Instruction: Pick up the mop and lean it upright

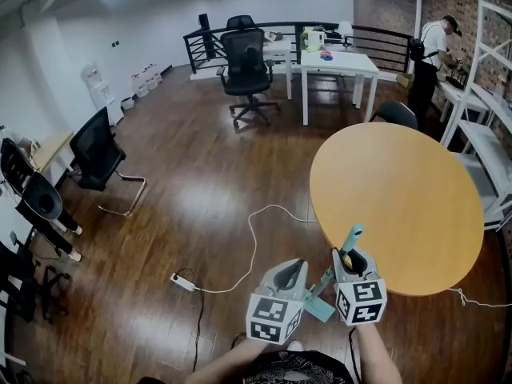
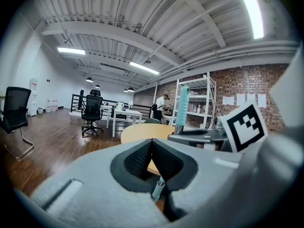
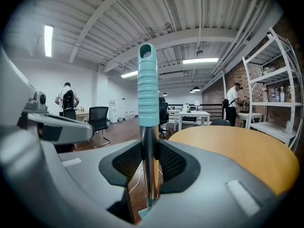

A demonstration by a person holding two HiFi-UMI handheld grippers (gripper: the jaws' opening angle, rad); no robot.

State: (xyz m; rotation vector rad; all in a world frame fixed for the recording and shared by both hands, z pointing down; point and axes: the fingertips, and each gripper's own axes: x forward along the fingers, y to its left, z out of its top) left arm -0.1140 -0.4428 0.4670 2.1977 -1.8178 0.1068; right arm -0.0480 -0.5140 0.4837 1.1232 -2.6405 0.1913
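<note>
2 grippers, 1 load: your right gripper (image 3: 151, 158) clamps the mop (image 3: 147, 87) on its metal shaft, teal grip up, beside the table (image 1: 416, 214). Your left gripper (image 2: 152, 148) is closed, empty. Hold the shaft vertical; the table edge looks the nearest rest.

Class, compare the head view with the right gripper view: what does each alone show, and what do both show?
Head view only: the power strip. Right gripper view only: a person standing at far left. Both: the right tool shut on the mop handle, the round table, and a person at the shelves.
</note>
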